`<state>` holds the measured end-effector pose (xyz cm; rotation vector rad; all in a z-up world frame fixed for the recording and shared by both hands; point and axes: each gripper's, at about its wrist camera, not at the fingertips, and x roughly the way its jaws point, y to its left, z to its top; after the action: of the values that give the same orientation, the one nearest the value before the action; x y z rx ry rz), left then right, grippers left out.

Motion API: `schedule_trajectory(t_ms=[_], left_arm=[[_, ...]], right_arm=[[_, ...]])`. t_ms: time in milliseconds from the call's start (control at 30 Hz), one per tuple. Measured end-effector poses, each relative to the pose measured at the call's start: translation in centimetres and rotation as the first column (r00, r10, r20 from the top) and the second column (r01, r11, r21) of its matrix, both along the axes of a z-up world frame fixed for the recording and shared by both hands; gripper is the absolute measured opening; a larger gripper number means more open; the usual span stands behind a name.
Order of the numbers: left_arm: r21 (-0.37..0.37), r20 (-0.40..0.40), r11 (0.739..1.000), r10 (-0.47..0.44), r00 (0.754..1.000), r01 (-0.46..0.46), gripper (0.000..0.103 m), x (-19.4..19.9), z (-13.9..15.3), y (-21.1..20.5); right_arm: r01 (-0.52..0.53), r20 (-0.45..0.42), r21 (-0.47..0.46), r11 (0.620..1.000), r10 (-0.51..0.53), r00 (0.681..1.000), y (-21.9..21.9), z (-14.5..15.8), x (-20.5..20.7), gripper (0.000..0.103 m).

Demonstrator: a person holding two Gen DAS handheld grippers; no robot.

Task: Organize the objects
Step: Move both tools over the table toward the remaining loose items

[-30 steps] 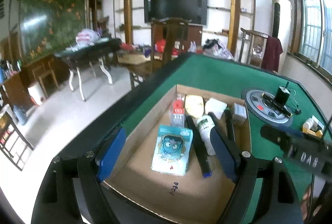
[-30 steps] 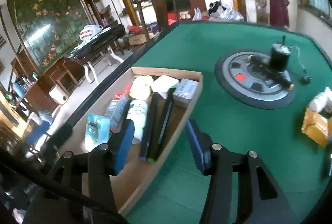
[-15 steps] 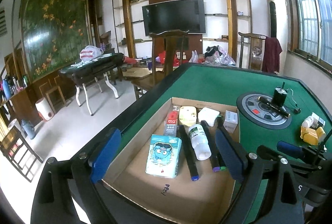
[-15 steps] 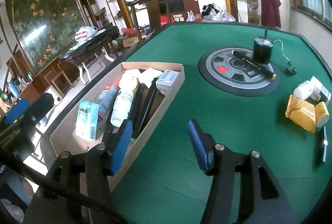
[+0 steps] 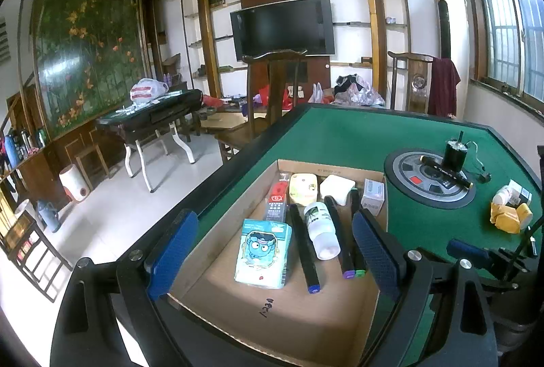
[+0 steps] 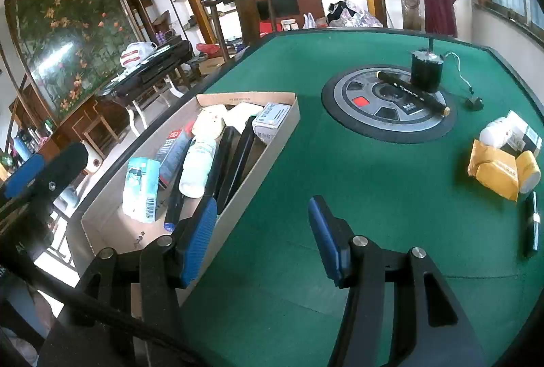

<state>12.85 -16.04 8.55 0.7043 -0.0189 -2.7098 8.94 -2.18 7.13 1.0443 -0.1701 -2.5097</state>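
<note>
Cardboard tray part-filled on green felt table; both grippers empty.

Left wrist view: one shallow cardboard tray (image 5: 238, 316) is seen at lower centre, holding one glossy cartoon-printed packet (image 5: 263, 253), one white cylindrical bottle (image 5: 321, 229), three black marker pens and four small boxes. The left gripper (image 5: 273, 251) is spread wide over the tray, nothing touched.
Right wrist view: three yellow padded packets (image 6: 503, 168) and one black cylindrical motor (image 6: 426, 71) are seen at right. The right gripper (image 6: 263, 239) is half spread, nothing pinched.
</note>
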Motion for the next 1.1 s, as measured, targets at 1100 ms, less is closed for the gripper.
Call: schedule_trajectory(t_ms=[1100], left_arm=[[0.022, -0.319, 0.902, -0.402, 0.859, 0.430, 0.089, 9.7, 21.5, 2.5]], right_arm=[[0.096, -0.269, -0.216, 0.972, -0.153, 0.951, 5.2, 18.6, 5.4, 0.072]])
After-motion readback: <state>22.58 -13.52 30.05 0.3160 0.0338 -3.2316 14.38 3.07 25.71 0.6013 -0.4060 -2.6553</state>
